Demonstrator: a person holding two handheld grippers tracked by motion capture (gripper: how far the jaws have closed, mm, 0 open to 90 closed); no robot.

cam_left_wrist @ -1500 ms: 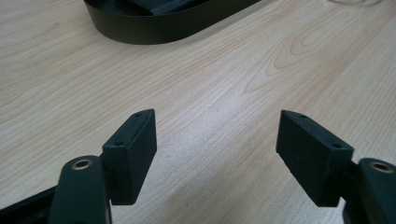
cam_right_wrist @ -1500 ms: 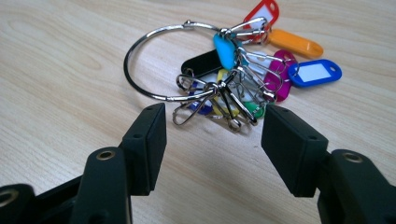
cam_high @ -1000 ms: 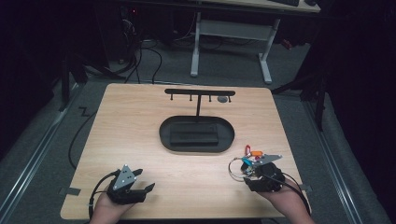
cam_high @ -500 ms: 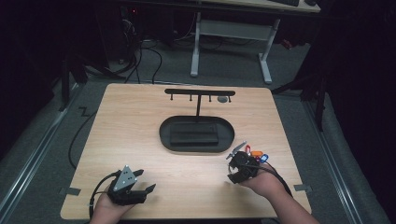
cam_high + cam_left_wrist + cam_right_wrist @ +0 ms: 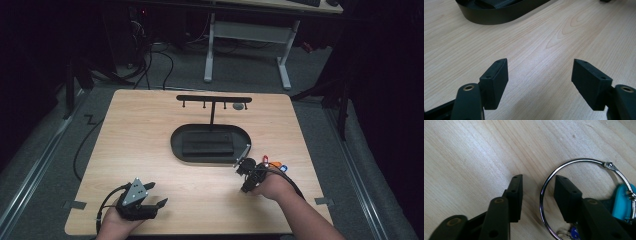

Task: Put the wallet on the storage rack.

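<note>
Right claw (image 5: 537, 196) sits low over the worktop (image 5: 150, 150), jaws partly apart and just been closing. Metal key ring (image 5: 554, 172) lies flat on the wood, and its wire runs up through the gap between the two jaws: the right-hand jaw stands inside the loop, the left-hand jaw outside it. Wire looks just beside the inner jaw's pad; daylight shows between it and the other pad, so no pinch on it, ring not gripped. Teal tag (image 5: 622, 202) and a small blue piece (image 5: 573, 230) hang on the ring's far side, partly hidden behind the jaw arm.

High view: right claw (image 5: 246, 167) is near the worktop's right half, just off the right end of the black oval tray (image 5: 177, 145), with red, orange and blue tags of the bunch (image 5: 272, 164) showing beside the hand.

Left claw (image 5: 539, 82) is released, jaws wide, bare wood between them, touching nothing. It rests at the near left corner (image 5: 150, 200), well apart from the ring. Tray rim is ahead of it in the left gripper view.

Black T-shaped rack (image 5: 214, 100) with pegs stands behind the tray.

Writing, brands, labels: none legible on tags, tray or claws.
</note>
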